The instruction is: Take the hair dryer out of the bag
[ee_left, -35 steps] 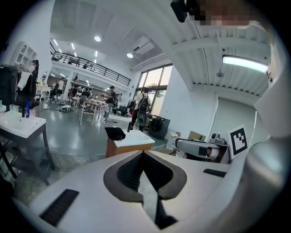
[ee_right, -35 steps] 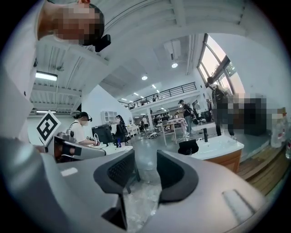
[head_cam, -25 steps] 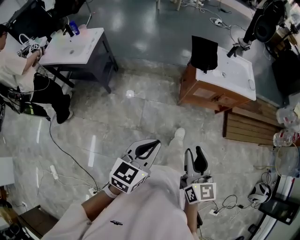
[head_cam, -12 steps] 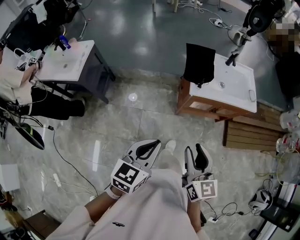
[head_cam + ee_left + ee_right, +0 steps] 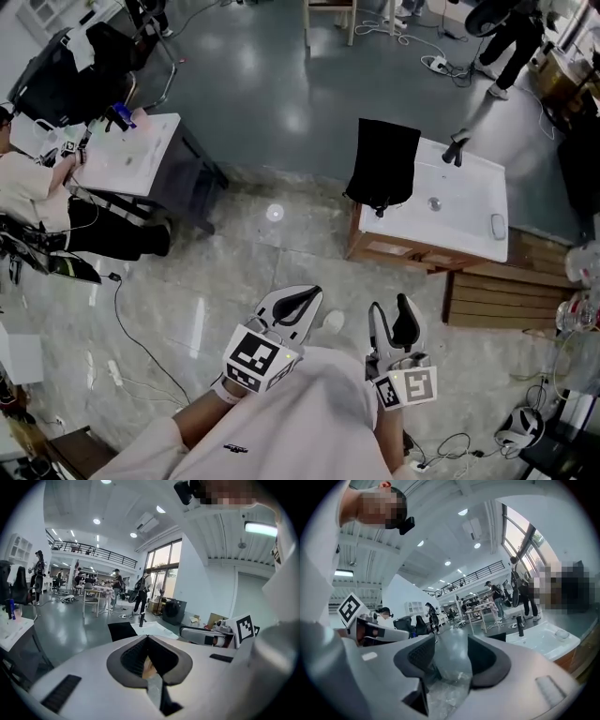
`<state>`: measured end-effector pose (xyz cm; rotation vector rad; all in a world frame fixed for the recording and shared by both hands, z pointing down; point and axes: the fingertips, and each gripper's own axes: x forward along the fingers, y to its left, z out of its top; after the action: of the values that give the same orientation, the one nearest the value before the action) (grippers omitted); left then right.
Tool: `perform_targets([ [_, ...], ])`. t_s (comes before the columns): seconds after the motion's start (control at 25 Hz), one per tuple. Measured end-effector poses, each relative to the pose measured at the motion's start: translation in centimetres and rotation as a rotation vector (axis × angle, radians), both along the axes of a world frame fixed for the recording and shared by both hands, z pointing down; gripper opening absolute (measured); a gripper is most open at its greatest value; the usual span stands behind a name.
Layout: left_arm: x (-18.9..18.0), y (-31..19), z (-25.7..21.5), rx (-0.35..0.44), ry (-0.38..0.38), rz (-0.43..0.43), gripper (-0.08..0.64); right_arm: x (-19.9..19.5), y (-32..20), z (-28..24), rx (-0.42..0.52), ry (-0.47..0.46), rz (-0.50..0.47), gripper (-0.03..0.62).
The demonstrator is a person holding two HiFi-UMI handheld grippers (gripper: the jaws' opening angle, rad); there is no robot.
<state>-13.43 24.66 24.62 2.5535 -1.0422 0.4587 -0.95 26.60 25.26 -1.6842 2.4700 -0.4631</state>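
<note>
The task had hardly begun: the black bag (image 5: 384, 164) lay untouched at the left end of the white worktop (image 5: 464, 216), and neither gripper was anywhere near it. Both were held close to the person's body, well apart from the worktop, with open floor between. The left gripper (image 5: 302, 298) was clenched, its jaws pressed together on nothing. The right gripper (image 5: 389, 307) had just been opening its jaws, and they stood wide with only floor showing through the gap. By my judgement everything was left to do: closing in on the worktop, steadying or opening the bag, finding the hair dryer and lifting it clear. The hair dryer itself could not be seen in any view. Presumably it was inside the bag, though nothing in the bag's outline gave it away. The bag looked like dark, matte, limp fabric, partly draped over the worktop's left edge so that its lower part hung down past the wooden side, with a small dangling bit at the bottom. A dark tap (image 5: 456, 146) stood on the worktop's far edge, just right of the bag.
</note>
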Motion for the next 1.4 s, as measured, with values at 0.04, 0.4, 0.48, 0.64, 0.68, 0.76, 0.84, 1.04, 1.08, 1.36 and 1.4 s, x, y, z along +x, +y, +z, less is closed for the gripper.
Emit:
perform_targets([
  [0.04,0.6,-0.5,0.0,0.003,-0.003,-0.004,0.008,0.3,-0.3,0.6,-0.013,0.018,-0.025,0.215],
  [0.4,2.8,-3.3,0.1,-0.019,-0.004,-0.018,0.008,0.3,-3.8,1.3,-0.038,0.083,-0.115,0.054],
  [0.48,2.6,-4.1,0.2,-0.031,0.007,-0.024,0.008,0.4,-4.5,1.0,-0.031,0.108,-0.105,0.055],
  [0.64,2.9,-6.2,2.0,-0.078,0.007,0.005,0.008,0.7,-5.8,1.4,-0.048,0.122,-0.086,0.092],
  [0.68,3.3,-6.9,2.5,-0.085,0.007,0.017,0.008,0.9,-6.4,1.8,-0.06,0.122,-0.08,0.108],
  [0.76,4.1,-8.7,3.0,-0.092,0.01,0.043,0.008,1.5,-7.9,2.6,-0.089,0.114,-0.057,0.147],
  [0.84,4.7,-10.7,3.1,-0.092,0.01,0.07,0.008,2.0,-9.6,2.9,-0.108,0.108,-0.03,0.2],
  [1.04,5.7,-17.0,3.0,-0.082,0.003,0.127,0.008,3.2,-15.0,2.7,-0.124,0.099,0.033,0.225],
  [1.08,5.8,-18.3,3.0,-0.083,0.004,0.14,0.008,3.3,-16.0,2.7,-0.127,0.102,0.046,0.226],
  [1.36,7.7,-24.6,3.3,-0.065,-0.006,0.298,0.008,4.7,-21.7,2.4,-0.15,0.131,0.16,0.225],
  [1.4,8.0,-24.9,3.5,-0.077,0.0,0.341,0.008,4.9,-22.3,2.6,-0.163,0.133,0.18,0.224],
])
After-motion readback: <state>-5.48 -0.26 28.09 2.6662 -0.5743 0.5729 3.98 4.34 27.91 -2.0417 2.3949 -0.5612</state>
